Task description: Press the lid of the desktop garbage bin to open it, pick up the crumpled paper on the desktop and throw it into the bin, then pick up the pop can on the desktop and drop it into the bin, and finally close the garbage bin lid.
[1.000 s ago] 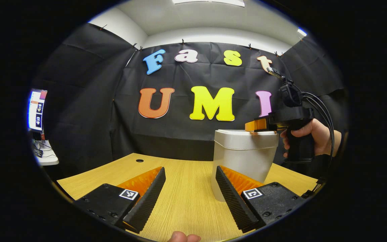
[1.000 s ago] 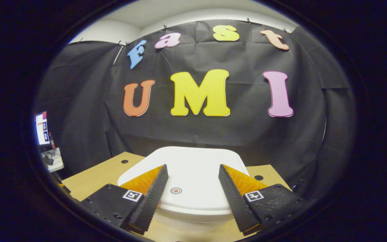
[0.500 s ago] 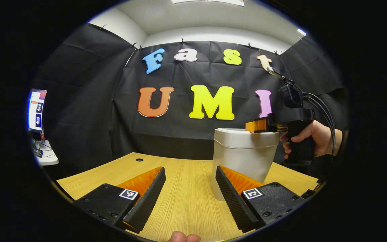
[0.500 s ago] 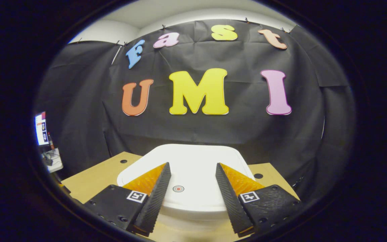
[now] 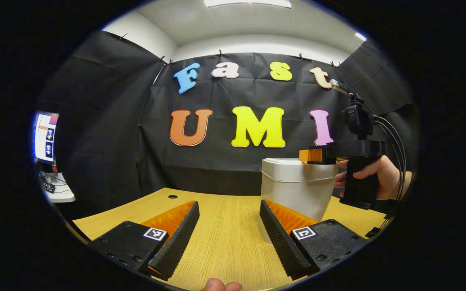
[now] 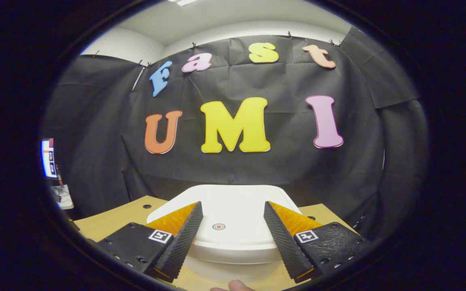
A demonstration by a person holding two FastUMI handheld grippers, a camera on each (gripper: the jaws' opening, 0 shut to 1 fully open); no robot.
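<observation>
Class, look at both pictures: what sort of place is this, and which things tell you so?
Probably a recording booth in an office: black cloth wall, wooden desk, a monitor off to one side, a hand-held gripper above a bin.

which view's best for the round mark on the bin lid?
Right gripper view: it looks down on the lid, and the round mark sits between the open right tool fingers. Left gripper view shows the bin side-on, its lid edge-on.

Right gripper [image 6: 233, 232] over the white bin lid [image 6: 233, 238], jaws spread apart, nothing between them. Lid closed on the garbage bin [image 6: 225, 268]; small round target mark [image 6: 218, 226] midway between the fingers. Bin on wooden desktop [image 6: 111, 224]. Monitor [image 6: 49, 158] far left.
</observation>
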